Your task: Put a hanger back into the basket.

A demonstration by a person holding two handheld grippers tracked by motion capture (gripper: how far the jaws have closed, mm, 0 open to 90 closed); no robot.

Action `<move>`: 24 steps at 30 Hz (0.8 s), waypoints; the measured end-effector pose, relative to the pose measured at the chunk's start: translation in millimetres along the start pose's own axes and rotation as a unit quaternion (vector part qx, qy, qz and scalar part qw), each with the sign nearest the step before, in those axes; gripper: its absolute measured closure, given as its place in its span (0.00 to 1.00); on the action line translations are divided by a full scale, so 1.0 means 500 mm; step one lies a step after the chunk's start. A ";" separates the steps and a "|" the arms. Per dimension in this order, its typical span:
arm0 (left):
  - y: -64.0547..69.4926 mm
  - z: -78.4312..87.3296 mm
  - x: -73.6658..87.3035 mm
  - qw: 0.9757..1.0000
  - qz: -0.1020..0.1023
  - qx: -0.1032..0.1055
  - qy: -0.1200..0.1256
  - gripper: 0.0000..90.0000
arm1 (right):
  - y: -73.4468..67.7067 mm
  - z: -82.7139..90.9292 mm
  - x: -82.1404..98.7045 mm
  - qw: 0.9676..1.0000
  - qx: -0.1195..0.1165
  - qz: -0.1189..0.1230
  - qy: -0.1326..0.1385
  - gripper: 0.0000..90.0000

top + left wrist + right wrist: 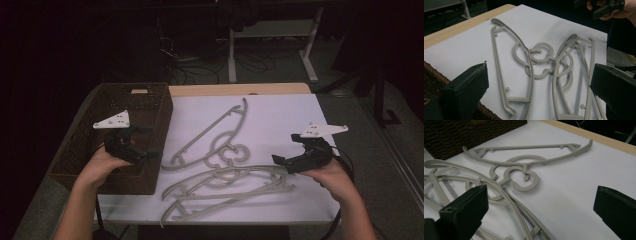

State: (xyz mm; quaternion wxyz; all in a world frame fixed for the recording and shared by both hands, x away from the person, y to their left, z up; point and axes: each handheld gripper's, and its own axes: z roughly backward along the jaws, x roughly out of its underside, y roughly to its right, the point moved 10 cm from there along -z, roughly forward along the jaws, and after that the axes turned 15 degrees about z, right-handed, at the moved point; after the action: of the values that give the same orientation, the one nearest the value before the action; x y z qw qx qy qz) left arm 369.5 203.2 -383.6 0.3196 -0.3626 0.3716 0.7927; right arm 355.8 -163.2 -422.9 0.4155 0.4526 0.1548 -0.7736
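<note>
High view shows the basket (150,107); both grippers' jaws gape empty (hangers (220,165) between).

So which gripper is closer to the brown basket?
Left. The left gripper hovers over the wicker basket, at its near right corner. The right gripper is far across the white sheet, beyond the grey hangers.

jaws wide apart | grey hangers (524,167) on white sheet (574,182) | basket (461,135)
</note>
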 end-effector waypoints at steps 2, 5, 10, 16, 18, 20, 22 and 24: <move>0.005 -0.005 -0.004 1.000 -0.003 -0.002 -0.003 0.02 | 0.002 0.001 0.001 1.000 0.001 -0.003 0.000 0.00; 0.013 -0.012 -0.010 1.000 -0.005 0.000 -0.003 0.02 | 0.003 0.000 0.004 1.000 0.002 -0.004 -0.002 0.00; 0.025 -0.040 -0.025 1.000 -0.008 -0.001 -0.012 0.02 | 0.004 -0.013 0.014 1.000 0.010 -0.016 -0.005 0.00; 0.058 -0.093 -0.062 1.000 -0.013 0.011 -0.012 0.02 | -0.010 -0.024 0.038 1.000 0.012 -0.017 -0.010 0.00; 0.063 -0.102 -0.067 1.000 -0.014 0.013 -0.012 0.02 | -0.010 -0.024 0.040 1.000 0.014 -0.017 -0.008 0.00; 0.074 -0.130 -0.079 1.000 -0.021 0.014 -0.019 0.02 | -0.007 -0.022 0.050 1.000 0.022 -0.017 -0.006 0.00; 0.080 -0.150 -0.085 0.999 -0.023 0.014 -0.023 0.02 | -0.004 -0.021 0.054 0.999 0.026 -0.022 -0.002 0.00; 0.083 -0.160 -0.088 0.999 -0.024 0.015 -0.025 0.02 | -0.003 -0.020 0.058 0.999 0.028 -0.023 -0.002 0.00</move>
State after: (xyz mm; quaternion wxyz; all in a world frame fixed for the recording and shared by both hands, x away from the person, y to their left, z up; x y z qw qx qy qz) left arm 387.5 105.4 -370.0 0.3525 -0.3468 0.3665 0.7881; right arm 353.2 -170.7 -452.3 0.3852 0.4591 0.1425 -0.7877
